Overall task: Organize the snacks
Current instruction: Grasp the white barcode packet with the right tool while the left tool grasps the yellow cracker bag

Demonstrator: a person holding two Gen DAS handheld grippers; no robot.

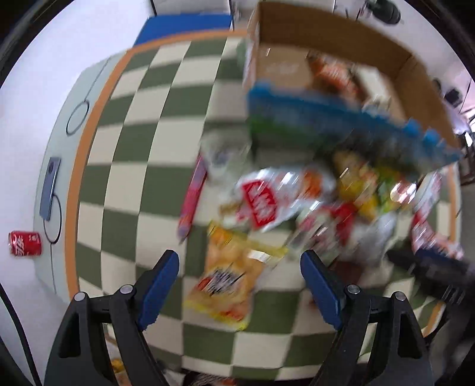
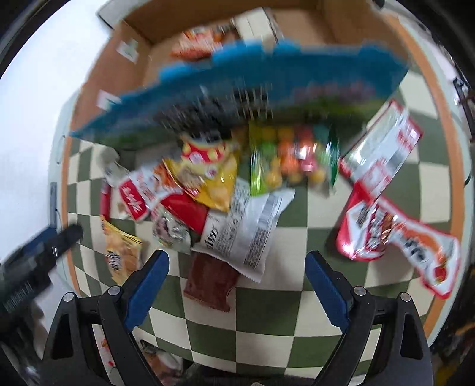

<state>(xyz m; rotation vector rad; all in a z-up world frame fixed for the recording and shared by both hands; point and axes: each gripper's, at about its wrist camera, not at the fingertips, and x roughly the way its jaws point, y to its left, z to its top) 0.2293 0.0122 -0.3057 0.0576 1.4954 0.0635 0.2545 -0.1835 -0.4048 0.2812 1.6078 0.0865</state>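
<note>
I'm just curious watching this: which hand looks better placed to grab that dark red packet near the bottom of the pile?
Right, probably. The dark red packet lies between the right tool's open fingers; the left tool frames a yellow chip bag instead.

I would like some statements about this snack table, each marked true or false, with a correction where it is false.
1. Both grippers hold a snack bag. False: the left gripper and the right gripper are both open, with nothing between the fingers.
2. A red can lies on its side off the checkered cloth. True.
3. The cardboard box is empty. False: at least one orange packet lies inside it.
4. The yellow chip bag lies on the checkered cloth below the left gripper. True.
5. The cloth has red and white squares. False: the squares are green and cream.
</note>
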